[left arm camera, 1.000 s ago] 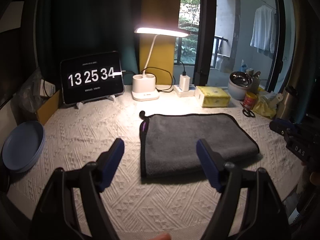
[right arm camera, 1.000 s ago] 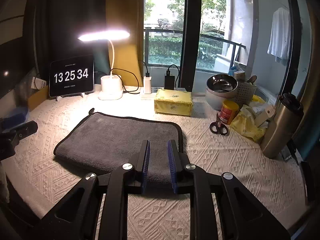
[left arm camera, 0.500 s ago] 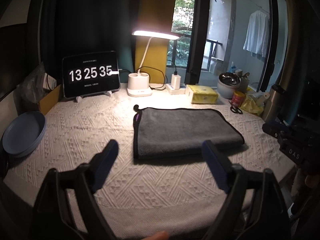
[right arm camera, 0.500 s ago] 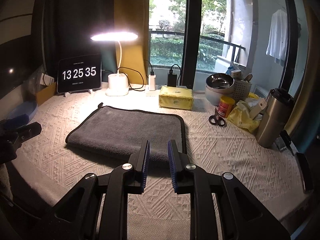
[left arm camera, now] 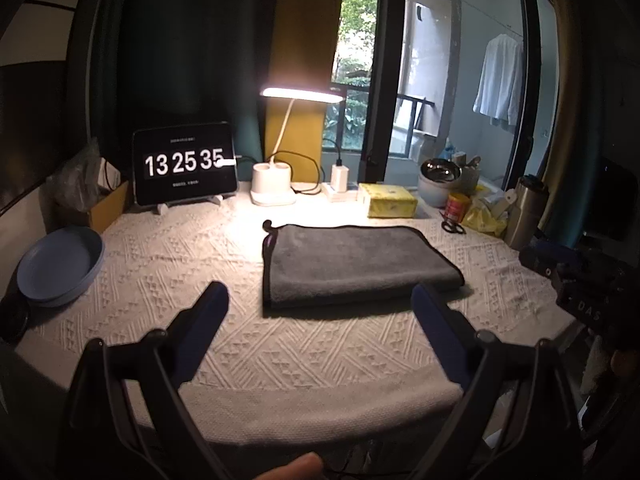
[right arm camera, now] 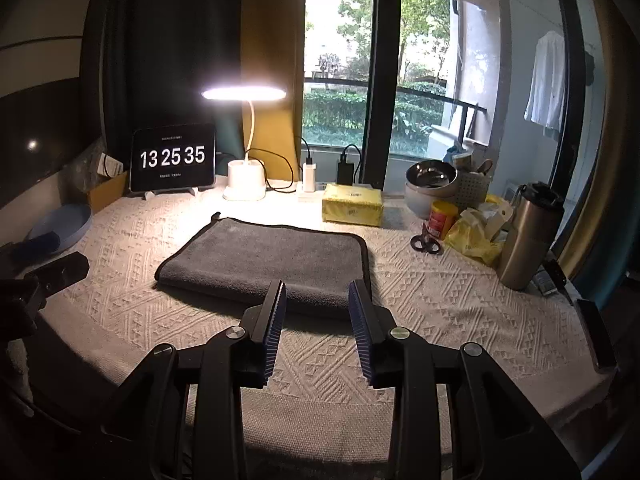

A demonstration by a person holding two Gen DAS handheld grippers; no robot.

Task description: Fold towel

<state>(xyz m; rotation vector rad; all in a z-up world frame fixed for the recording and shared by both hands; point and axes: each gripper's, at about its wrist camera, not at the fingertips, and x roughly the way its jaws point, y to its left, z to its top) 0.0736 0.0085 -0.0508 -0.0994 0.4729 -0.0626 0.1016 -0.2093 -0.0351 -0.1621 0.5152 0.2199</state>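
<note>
A dark grey towel [left arm camera: 352, 260] with black edging lies folded flat in the middle of the white textured tablecloth [left arm camera: 168, 264]; it also shows in the right wrist view [right arm camera: 276, 260]. My left gripper [left arm camera: 320, 296] is wide open and empty, held back from the towel's near edge above the table front. My right gripper [right arm camera: 318, 292] is open and empty, its blue pads just short of the towel's near right corner. The right gripper's body shows at the right of the left wrist view [left arm camera: 580, 280].
A clock tablet [left arm camera: 184, 168], a lit desk lamp [left arm camera: 276, 188], a charger and a yellow tissue pack [left arm camera: 390, 204] line the back. A blue plate [left arm camera: 56, 268] sits left. A steel bowl, red can, scissors [right arm camera: 426, 242] and metal flask [right arm camera: 528, 236] crowd the right.
Both grippers have pulled back toward the table's front edge, away from the towel. The right gripper's jaws have opened from shut. The towel has not moved.
</note>
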